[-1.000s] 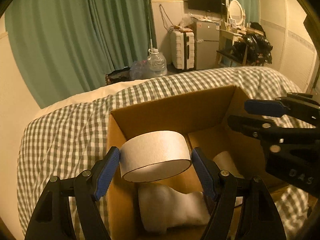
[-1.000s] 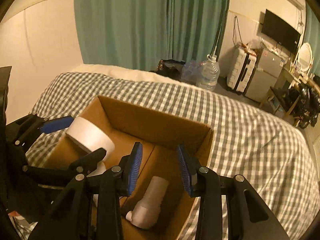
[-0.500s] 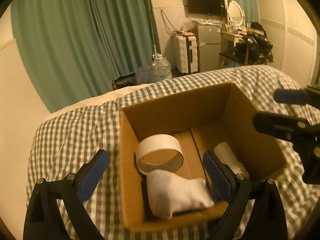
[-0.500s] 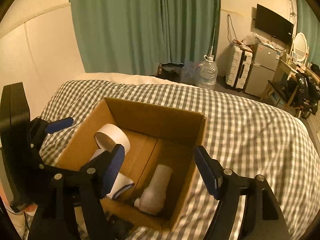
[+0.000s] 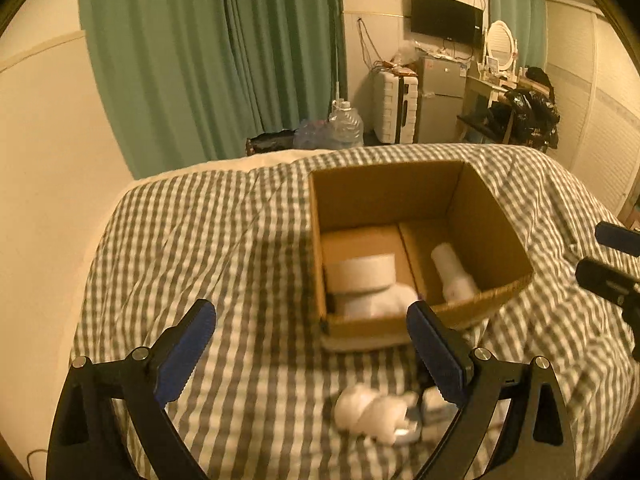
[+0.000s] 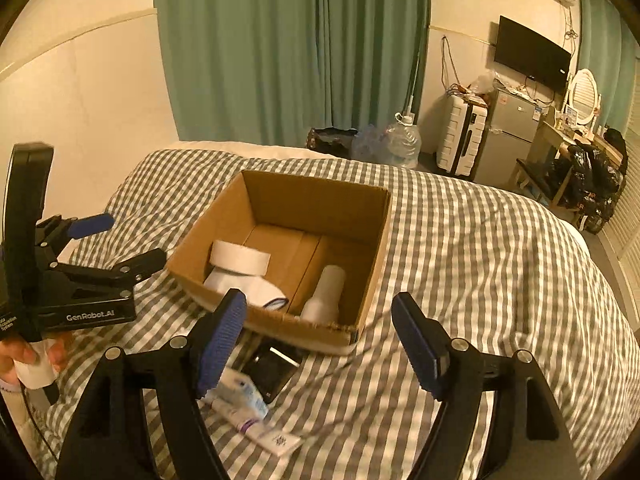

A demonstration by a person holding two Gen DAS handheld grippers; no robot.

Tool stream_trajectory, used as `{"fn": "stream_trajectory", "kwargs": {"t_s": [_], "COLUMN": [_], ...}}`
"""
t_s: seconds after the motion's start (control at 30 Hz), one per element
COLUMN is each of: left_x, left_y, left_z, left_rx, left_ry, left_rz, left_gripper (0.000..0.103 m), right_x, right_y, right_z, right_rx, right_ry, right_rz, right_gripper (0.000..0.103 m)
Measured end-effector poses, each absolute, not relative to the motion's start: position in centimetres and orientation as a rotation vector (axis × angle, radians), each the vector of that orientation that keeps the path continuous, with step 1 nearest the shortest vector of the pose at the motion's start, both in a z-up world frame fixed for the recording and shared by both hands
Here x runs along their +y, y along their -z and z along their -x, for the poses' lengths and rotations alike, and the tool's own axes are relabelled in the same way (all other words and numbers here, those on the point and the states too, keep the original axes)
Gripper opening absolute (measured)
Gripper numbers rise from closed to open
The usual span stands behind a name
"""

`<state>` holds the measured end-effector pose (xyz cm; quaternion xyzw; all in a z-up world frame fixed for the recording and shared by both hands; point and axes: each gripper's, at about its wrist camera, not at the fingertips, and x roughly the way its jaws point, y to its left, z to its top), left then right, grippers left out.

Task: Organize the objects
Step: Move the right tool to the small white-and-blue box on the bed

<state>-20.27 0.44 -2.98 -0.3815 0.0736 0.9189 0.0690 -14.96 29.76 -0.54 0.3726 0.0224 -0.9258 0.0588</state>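
An open cardboard box (image 5: 496, 216) (image 6: 376, 240) sits on the checked bed. Inside lie a white tape roll (image 5: 360, 274) (image 6: 240, 258), a white sock (image 5: 384, 300) (image 6: 248, 286) and a white bottle (image 5: 452, 270) (image 6: 326, 290). My left gripper (image 5: 312, 352) (image 6: 116, 240) is open and empty, held back to the left of the box. My right gripper (image 6: 320, 340) is open and empty, held before the box's near edge. On the bed in front of the box lie a crumpled white wad (image 5: 368, 414), a black flat object (image 6: 272, 368) and a white tube (image 6: 256, 424).
The checked bedspread (image 6: 480, 280) stretches wide to the right of the box and to its left (image 5: 180, 248). A cream wall (image 5: 48, 160) borders the bed on the left. Green curtains, a water jug, a suitcase and a fridge stand beyond the bed.
My left gripper opened and let the tape roll drop into the box, then pulled back and left. My right gripper opened wider and drew back from the box.
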Motion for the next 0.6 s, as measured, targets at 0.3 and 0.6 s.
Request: {"fn": "stream_trajectory", "kwargs": {"t_s": [0.3, 0.6], "left_x": [-0.7, 0.1], "left_y": [6.2, 10.1], "left_z": [17.2, 16.4], "left_rx": [0.154, 0.238], "left_ry": [-2.830, -2.828], "left_rz": [1.223, 1.289], "left_gripper": [0.099, 0.099], "right_x": [28.2, 26.7], "right_y": [4.0, 10.0], "right_z": [13.1, 13.2], "right_rx": [0.065, 0.088], "right_ry": [2.770, 2.684], "right_rz": [-1.182, -1.302], "right_gripper": [0.077, 0.077]}}
